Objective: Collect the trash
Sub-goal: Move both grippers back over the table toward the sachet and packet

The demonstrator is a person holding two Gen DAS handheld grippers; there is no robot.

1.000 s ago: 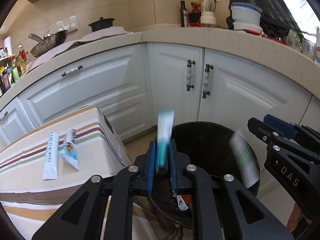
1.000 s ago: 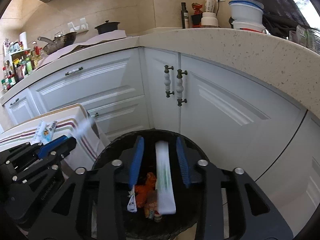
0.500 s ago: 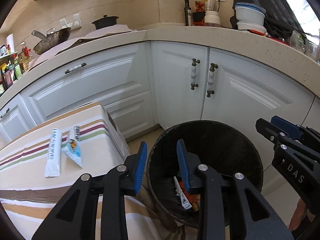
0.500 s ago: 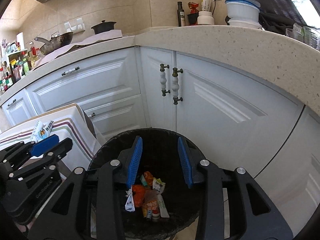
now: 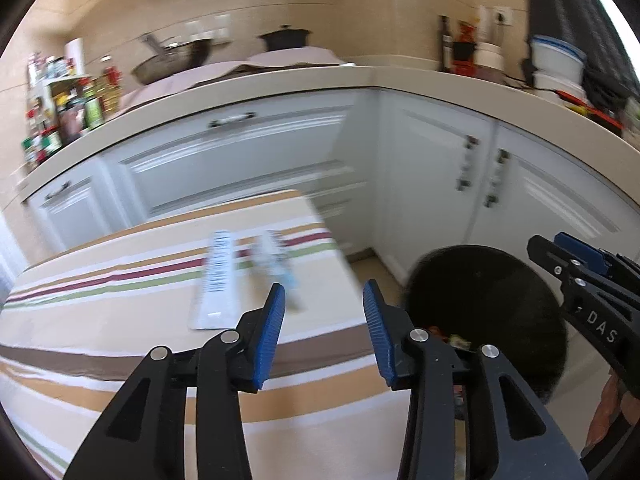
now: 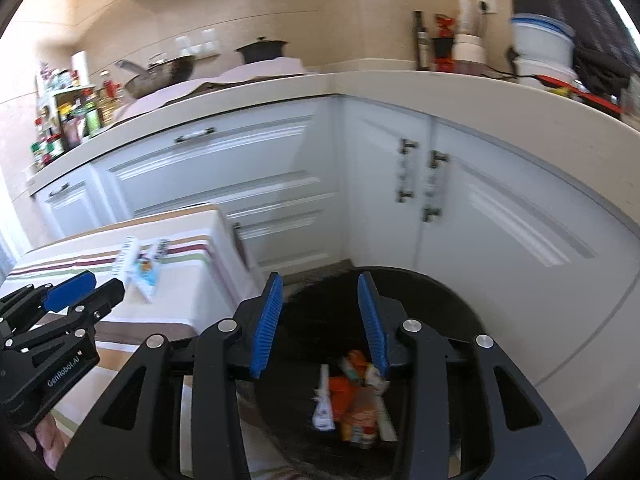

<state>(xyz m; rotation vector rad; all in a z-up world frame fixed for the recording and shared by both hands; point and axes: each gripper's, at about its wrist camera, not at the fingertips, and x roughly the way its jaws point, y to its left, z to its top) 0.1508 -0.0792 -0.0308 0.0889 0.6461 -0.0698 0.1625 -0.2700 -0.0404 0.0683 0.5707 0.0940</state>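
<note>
**A:** What has been changed since a second ago?

**B:** Both packets have been let go. A teal tube was pinched in the left gripper (image 5: 323, 316) over the bin, and a white packet hung between the blue pads of the right gripper (image 6: 319, 308); neither is held now. The left gripper has been swung away from the bin, and the striped table (image 5: 100, 364) is now seen ahead of it.

**A:** How are the jaws set?

**B:** The left jaws have just been opening and stand apart, with nothing between them. The right jaws have opened a little further and are likewise parted and empty.

**C... A:** Where is the trash found?

**B:** Two pieces lie on the table just ahead of the left fingertips: a long white sachet (image 5: 216, 280) ahead and slightly left, and a smaller white-and-blue packet (image 5: 276, 266) beside it, nearly in line with the left pad. Both are blurred. The black bin (image 6: 452, 316) is seen directly below and ahead of the right gripper, and to the right of the left one. Dropped wrappers (image 6: 352, 396), orange and white, are piled at its bottom.

**A:** And the surroundings?

**B:** White cabinets (image 6: 248, 160) are seen beyond both grippers.
</note>
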